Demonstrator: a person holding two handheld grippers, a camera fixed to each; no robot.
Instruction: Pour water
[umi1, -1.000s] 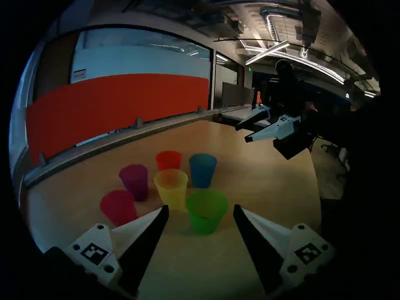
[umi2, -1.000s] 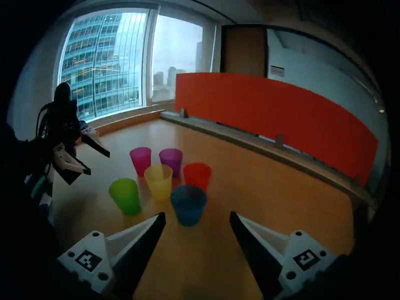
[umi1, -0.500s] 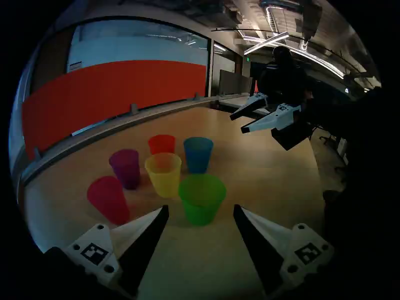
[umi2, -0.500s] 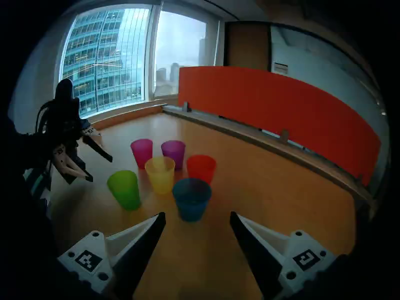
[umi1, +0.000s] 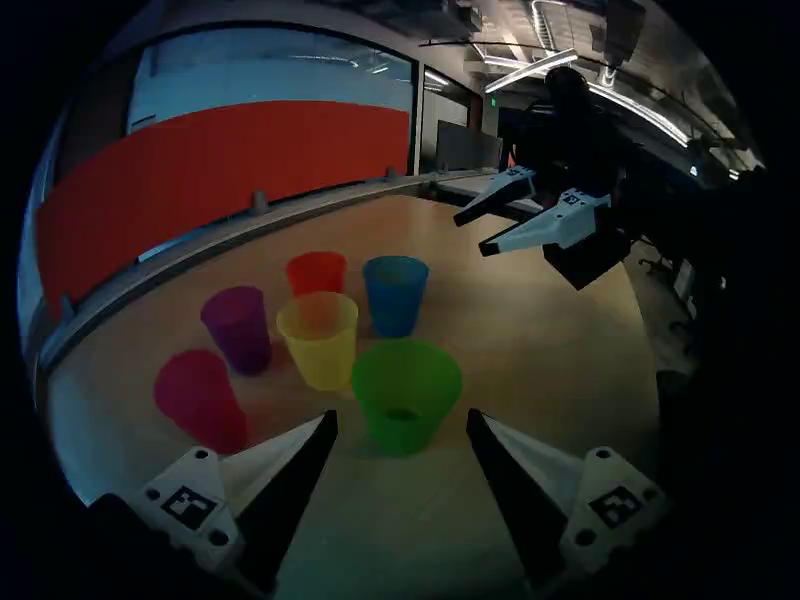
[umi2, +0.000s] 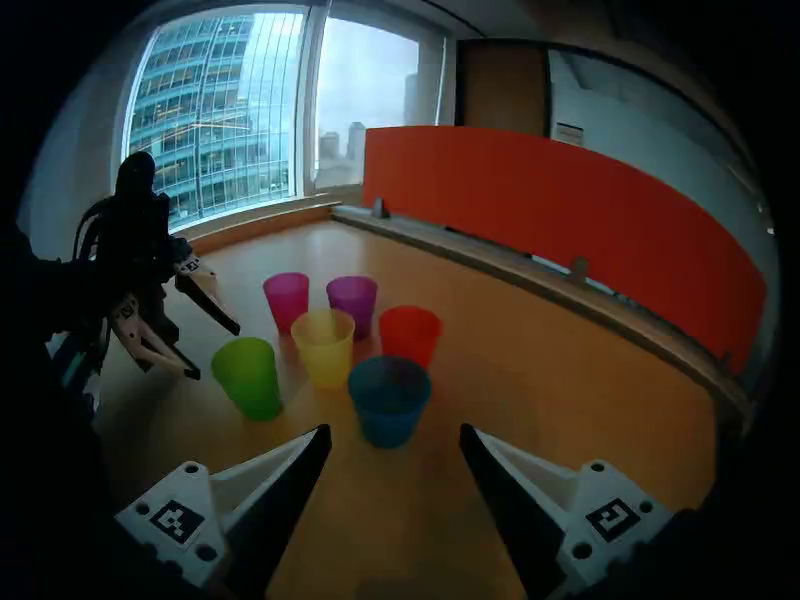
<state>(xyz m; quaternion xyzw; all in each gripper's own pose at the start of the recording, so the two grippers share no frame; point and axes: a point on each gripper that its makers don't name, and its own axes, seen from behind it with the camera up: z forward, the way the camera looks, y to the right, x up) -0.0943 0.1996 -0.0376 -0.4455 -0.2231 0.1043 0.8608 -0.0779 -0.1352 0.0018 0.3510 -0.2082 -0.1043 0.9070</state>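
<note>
Six cups (umi1: 318, 340) cluster on table (umi1: 560, 340). My left gripper (umi1: 400, 413) gapes empty before green cup (umi1: 405, 385); right gripper (umi2: 393, 428) likewise before blue cup (umi2: 388, 395).

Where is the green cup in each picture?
Left gripper view: the green cup is low in the middle, the nearest cup, just ahead of this gripper's two fingers.
Right gripper view: the green cup is left of centre, at the left end of the cup group, close to the left gripper.
Shared landmark: the yellow cup stands right next to it in both views.
</note>
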